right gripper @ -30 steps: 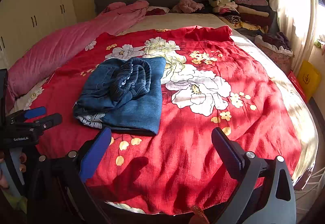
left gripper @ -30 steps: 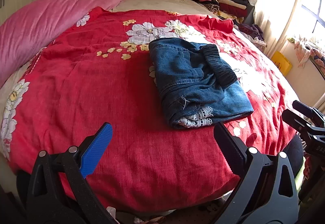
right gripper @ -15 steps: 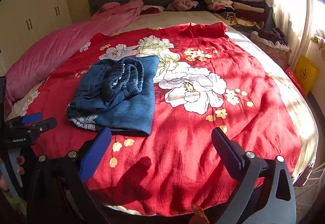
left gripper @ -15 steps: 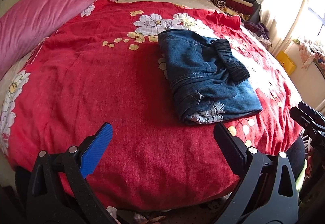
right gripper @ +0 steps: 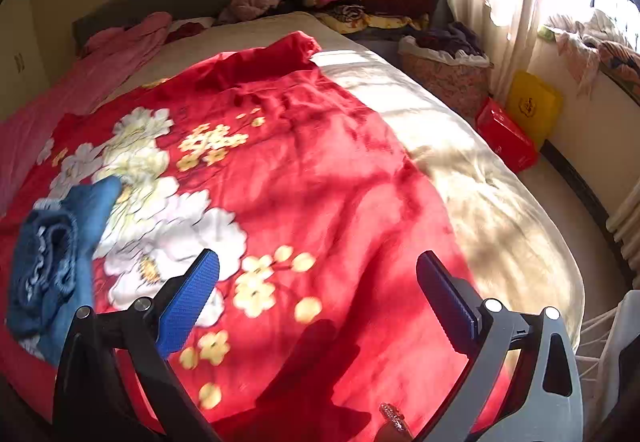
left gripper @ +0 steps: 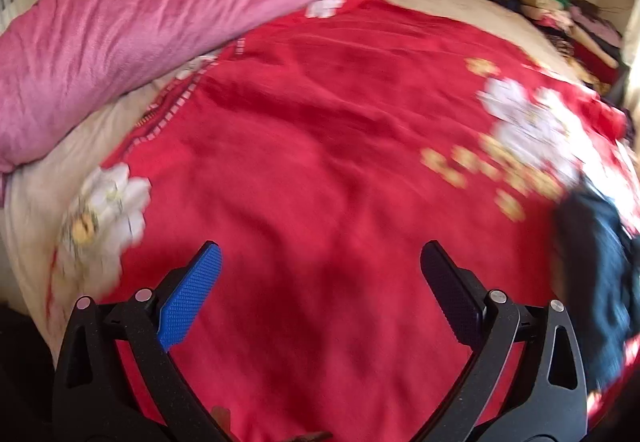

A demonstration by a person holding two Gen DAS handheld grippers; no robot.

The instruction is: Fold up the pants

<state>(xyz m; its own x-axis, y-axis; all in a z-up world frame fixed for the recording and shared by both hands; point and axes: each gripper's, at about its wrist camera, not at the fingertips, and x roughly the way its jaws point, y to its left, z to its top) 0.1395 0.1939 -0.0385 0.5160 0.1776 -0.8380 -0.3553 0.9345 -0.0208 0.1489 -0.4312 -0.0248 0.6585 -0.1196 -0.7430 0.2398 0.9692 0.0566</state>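
- Folded blue denim pants point(right gripper: 60, 254): lying on the red floral blanket point(right gripper: 304, 177); at left edge of right wrist view, right edge of left wrist view
- Left gripper point(left gripper: 320, 274): fingers apart, empty, above blanket
- Right gripper point(right gripper: 318, 278): fingers apart, empty

Folded blue denim pants point(right gripper: 52, 262) on bedspread

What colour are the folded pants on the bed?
Blue denim pants, clearest in the right wrist view.

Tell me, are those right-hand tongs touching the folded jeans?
Apart. The right wrist view shows the right tongs open over the red blanket, with the jeans lying off to the side.
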